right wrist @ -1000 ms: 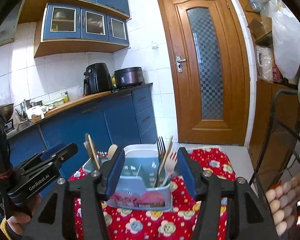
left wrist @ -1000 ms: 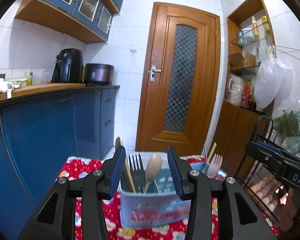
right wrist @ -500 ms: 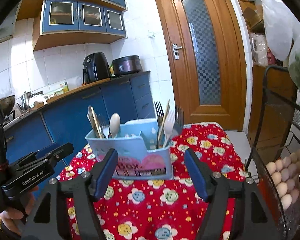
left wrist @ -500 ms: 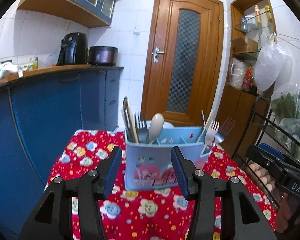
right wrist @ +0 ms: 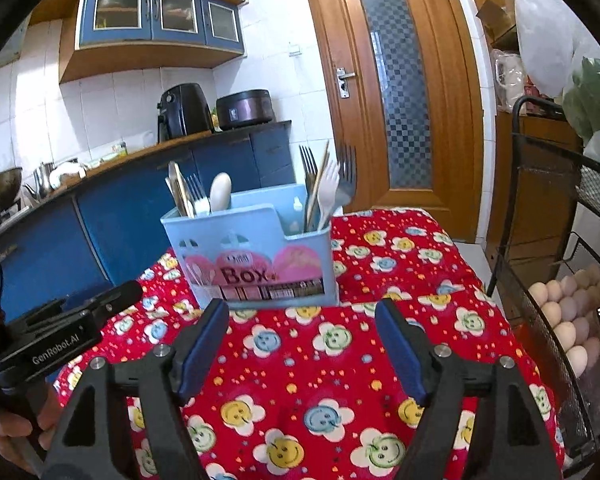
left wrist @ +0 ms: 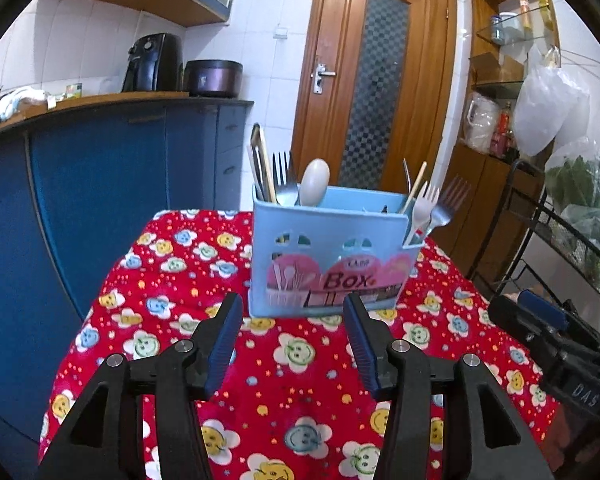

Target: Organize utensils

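A light blue utensil box (left wrist: 328, 252) labelled "Box" stands on a small table with a red flowered cloth (left wrist: 292, 360). It also shows in the right wrist view (right wrist: 256, 256). Its left end holds chopsticks, a metal fork and a cream spoon (left wrist: 314, 182). Its right end holds a white plastic fork (left wrist: 422, 210), metal forks and a chopstick. My left gripper (left wrist: 292, 344) is open and empty, just in front of the box. My right gripper (right wrist: 302, 348) is open and empty, also in front of it.
Blue kitchen cabinets (left wrist: 100, 184) run along the left. A wooden door (left wrist: 376, 84) is behind the table. A black wire rack with eggs (right wrist: 568, 312) stands close on the right. The left gripper's body (right wrist: 52, 340) shows at the left of the right wrist view.
Both grippers have pulled back and away from the box and tilted down. More of the red cloth now shows between them and the box. Both stay open.
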`<state>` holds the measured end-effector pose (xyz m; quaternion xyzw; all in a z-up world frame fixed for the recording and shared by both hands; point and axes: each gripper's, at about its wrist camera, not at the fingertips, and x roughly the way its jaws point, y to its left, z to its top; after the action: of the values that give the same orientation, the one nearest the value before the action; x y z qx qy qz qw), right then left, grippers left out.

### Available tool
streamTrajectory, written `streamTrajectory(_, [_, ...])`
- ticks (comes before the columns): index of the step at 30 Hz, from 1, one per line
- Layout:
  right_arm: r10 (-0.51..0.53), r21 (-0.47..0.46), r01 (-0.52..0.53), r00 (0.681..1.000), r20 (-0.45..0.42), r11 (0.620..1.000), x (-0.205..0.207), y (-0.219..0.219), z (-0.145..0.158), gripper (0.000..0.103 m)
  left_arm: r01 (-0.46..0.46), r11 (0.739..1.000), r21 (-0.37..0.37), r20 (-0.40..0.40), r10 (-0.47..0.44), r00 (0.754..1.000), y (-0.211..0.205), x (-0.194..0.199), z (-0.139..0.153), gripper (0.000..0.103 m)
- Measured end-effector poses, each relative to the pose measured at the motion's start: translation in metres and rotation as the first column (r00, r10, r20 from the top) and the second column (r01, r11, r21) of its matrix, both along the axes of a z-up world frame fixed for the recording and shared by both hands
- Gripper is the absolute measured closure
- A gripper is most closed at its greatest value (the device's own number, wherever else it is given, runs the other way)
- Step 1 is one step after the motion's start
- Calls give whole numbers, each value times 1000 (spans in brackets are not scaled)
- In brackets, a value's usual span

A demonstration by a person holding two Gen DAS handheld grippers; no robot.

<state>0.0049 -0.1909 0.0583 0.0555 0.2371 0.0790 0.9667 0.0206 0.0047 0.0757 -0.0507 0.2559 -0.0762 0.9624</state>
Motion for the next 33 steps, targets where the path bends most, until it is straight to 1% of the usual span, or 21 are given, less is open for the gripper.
streamTrajectory(5, [-22, -25, 22, 1000, -2, 999, -2, 2, -15, 25, -16, 1000, 27, -10, 16, 1000, -3, -1, -14, 50])
streamTrajectory(10, [-27, -54, 25, 999, -21, 998, -1, 7, -31, 24, -24, 999, 37, -43, 26, 999, -5, -1, -30, 50])
streamTrajectory(13, [-32, -45, 31, 999, -26, 999, -2, 7, -37, 24, -34, 998, 52, -45, 37, 998, -6, -2, -37, 50])
streamTrajectory(16, [-30, -40, 29, 999, -27, 999, -3, 7, -38, 24, -57, 996, 69, -19, 59, 998, -8, -5, -41, 49])
streamTrajectory(20, [-39, -29, 39, 999, -30, 999, -4, 6, -43, 24, -69, 995, 70, 5, 69, 998, -8, -7, -43, 50])
streamTrajectory(25, [-50, -43, 49, 998, -32, 998, -7, 9, -47, 24, -85, 994, 75, 36, 83, 996, -9, -11, -44, 50])
streamTrajectory(33, [-65, -42, 65, 998, -9, 997, -10, 7, -46, 24, -107, 991, 74, 41, 104, 994, -7, -11, -44, 50])
